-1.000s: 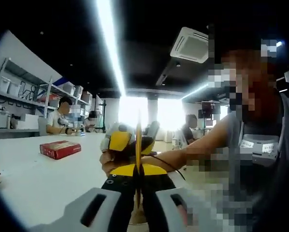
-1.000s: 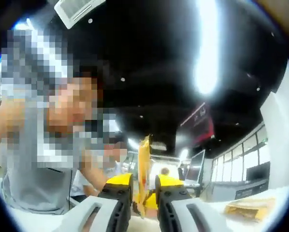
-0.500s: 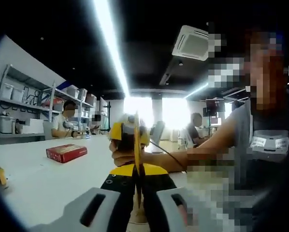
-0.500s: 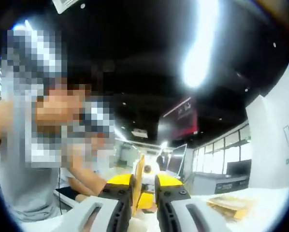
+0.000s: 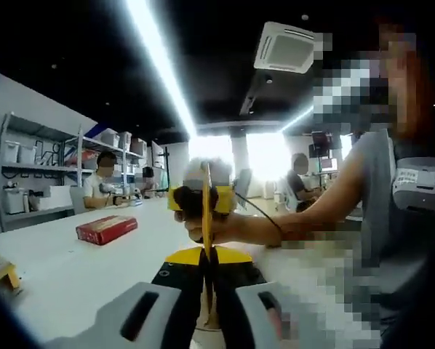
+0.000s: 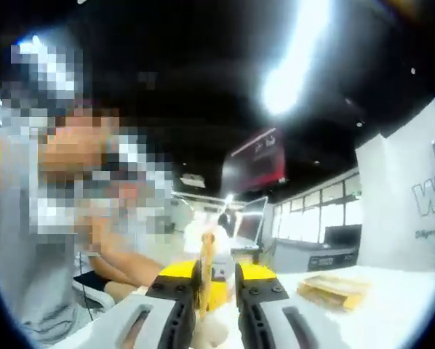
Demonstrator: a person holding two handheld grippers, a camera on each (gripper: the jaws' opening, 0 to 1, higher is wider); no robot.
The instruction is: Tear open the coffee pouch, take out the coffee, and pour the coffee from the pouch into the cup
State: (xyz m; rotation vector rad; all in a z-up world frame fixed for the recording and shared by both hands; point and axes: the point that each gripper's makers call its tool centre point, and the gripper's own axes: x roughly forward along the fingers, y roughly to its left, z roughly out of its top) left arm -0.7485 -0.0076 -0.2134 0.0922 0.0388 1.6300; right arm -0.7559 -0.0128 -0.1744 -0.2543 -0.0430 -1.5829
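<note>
1. Coffee pouch (image 5: 206,211) — thin yellow sachet, seen edge-on, standing up between the jaws of the left gripper (image 5: 206,265). Jaws pressed together on its lower edge.
2. Right gripper (image 6: 216,280) is likewise clamped on the pouch (image 6: 204,269); in the left gripper view it sits just beyond, at the pouch's upper part (image 5: 201,200), held in the person's hand (image 5: 228,229).
3. Step in hand, by my reading: tearing the pouch open. Both grips are set; no tear can be made out, the pouch being edge-on.
4. To do it well: keep both clamps close together on either side of the tear line, then pull apart with a twist, one gripper toward the person and one away. Keep the pouch upright so nothing spills once it opens.
5. Risk: pouch slipping from one clamp, or ripping too far down.
6. Surroundings: white table (image 5: 72,265) below, red box (image 5: 106,228) well off to the side, a tan packet (image 6: 334,287) on the table in the right gripper view. Cup not located.
</note>
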